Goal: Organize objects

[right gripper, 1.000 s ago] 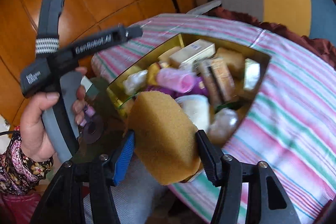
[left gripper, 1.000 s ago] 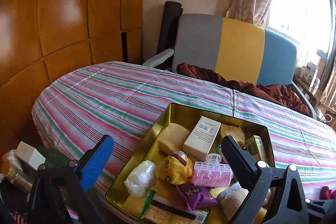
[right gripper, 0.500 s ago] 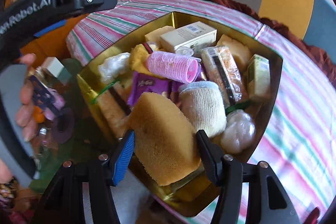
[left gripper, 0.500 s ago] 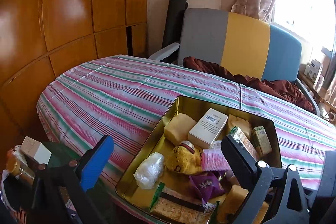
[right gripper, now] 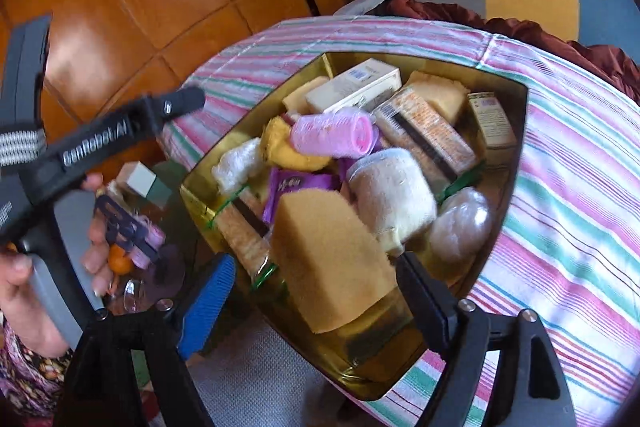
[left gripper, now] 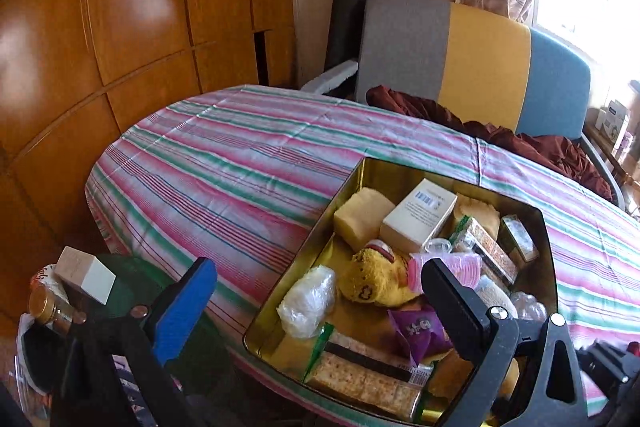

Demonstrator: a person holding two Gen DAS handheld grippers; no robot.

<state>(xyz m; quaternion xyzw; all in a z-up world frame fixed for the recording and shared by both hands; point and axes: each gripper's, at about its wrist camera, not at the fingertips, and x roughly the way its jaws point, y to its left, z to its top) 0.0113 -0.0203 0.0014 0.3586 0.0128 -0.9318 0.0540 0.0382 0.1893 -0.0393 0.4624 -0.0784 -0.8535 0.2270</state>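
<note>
Fingers (right gripper: 424,301) of the right gripper (right gripper: 314,299) have just sprung wide, freeing the sponge (right gripper: 328,263) between them over the tin (right gripper: 520,131); drop-off underway. Next: back out. Left gripper (left gripper: 316,303) gapes empty.

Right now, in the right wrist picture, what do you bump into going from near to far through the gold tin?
Tan sponge → white rolled cloth → pink hair roller → white carton → the tin's far wall.
</note>
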